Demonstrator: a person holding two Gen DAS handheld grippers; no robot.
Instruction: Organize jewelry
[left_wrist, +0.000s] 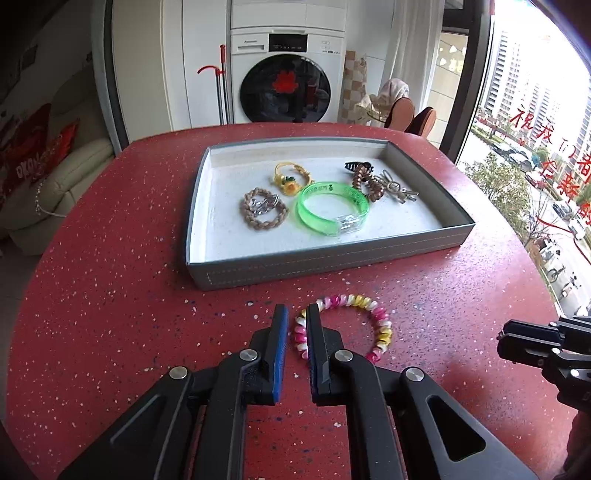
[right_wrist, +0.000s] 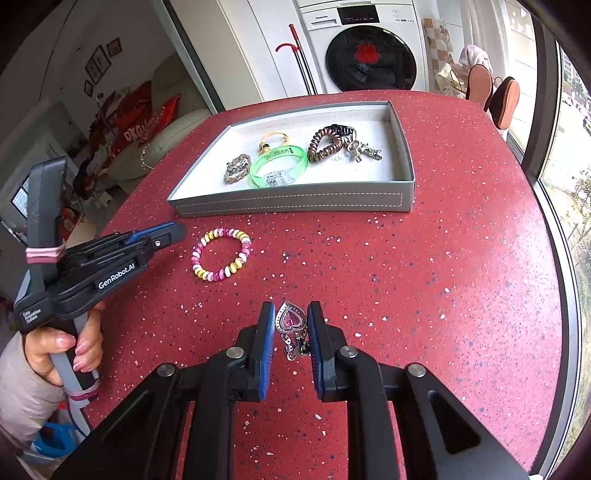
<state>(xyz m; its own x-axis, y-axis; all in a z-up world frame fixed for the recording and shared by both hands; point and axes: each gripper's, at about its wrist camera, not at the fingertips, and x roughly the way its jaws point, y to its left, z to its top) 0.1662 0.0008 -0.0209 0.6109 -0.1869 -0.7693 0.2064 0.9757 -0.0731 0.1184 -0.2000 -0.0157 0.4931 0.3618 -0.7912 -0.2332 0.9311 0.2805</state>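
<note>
A pink, yellow and white coil bracelet (left_wrist: 382, 328) (right_wrist: 221, 254) lies on the red speckled table (left_wrist: 110, 295), in front of the grey tray (left_wrist: 332, 258) (right_wrist: 295, 201). My left gripper (left_wrist: 296, 312) (right_wrist: 181, 230) hovers at the bracelet's left edge with its jaws slightly apart and not pressing on it. My right gripper (right_wrist: 291, 308) (left_wrist: 502, 341) is shut on a silver heart pendant (right_wrist: 291, 320) with a short chain. Inside the tray are a green bangle (left_wrist: 332, 210), a braided brown band (left_wrist: 264, 208), a yellow flower tie (left_wrist: 291, 179) and a brown coil tie (left_wrist: 364, 184).
A black claw clip (left_wrist: 356, 166) and a silver charm (left_wrist: 399, 190) also lie in the tray. A person's hand (right_wrist: 62, 343) holds the left gripper's handle. The table's round edge runs along a window at the right. A washing machine (left_wrist: 288, 74) stands beyond the table.
</note>
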